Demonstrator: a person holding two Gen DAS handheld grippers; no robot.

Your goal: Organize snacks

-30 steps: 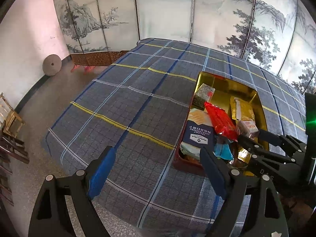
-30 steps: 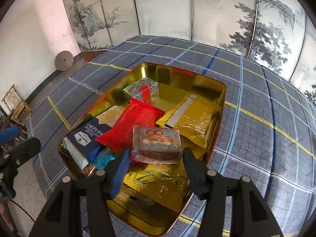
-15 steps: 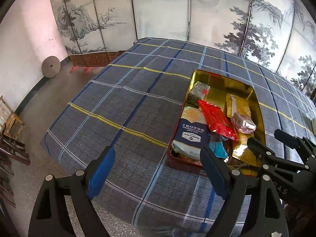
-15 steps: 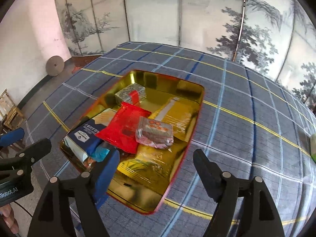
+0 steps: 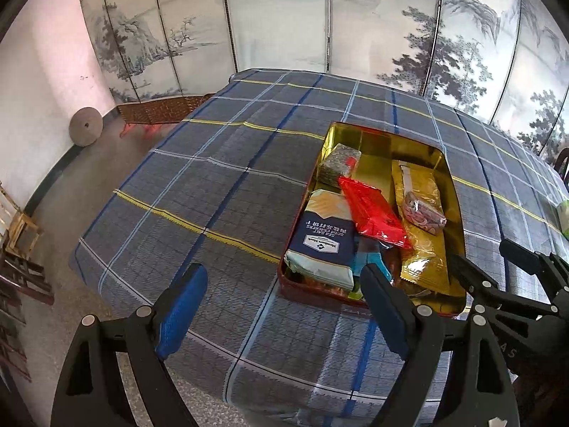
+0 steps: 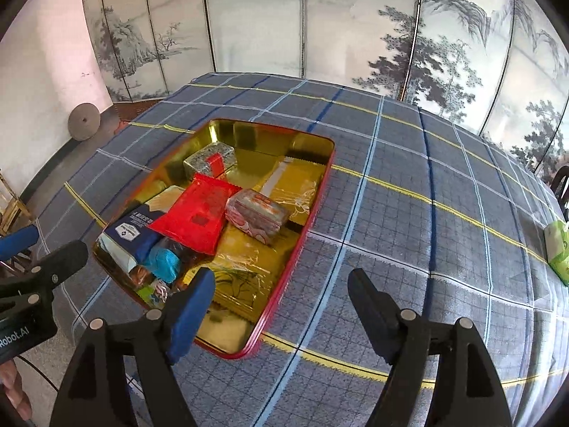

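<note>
both pairs of jaws stand spread with nothing between them. the left gripper [image 5: 281, 306] hangs over bare cloth just beside the near left corner of the tin; the right gripper [image 6: 281, 295] has just been opening, and its jaws straddle the tin's near right corner with only cloth and rim under the gap.

one red-walled, gold-lined rectangular tin [image 6: 322, 178] lies on the table and holds the snacks. counted from the right wrist view: one grey speckled block with a red label [image 6: 209, 158] at the far end, one red foil pack [image 6: 197, 215] across the middle, one navy cracker pack [image 6: 133, 231] along the left wall, one clear-wrapped pinkish brick [image 6: 258, 213] lying on top of the gold wrappers, two gold foil packs [image 6: 297, 181] and one small turquoise packet [image 6: 161, 263] at the near end. more small bits sit under the turquoise one, too jumbled to count.

one blue plaid tablecloth [image 6: 409, 213] with yellow and pale stripes covers the table. behind it stands one folding screen [image 6: 355, 25] painted with ink trees and hills, against a pale wall. one round stone disc [image 6: 83, 121] leans on that wall at floor level, and wooden frames stand at the far left.

one green packet [image 6: 558, 249] lies alone on the cloth, well apart from the tin, at the right edge. nothing blocks the tin's open top.
</note>
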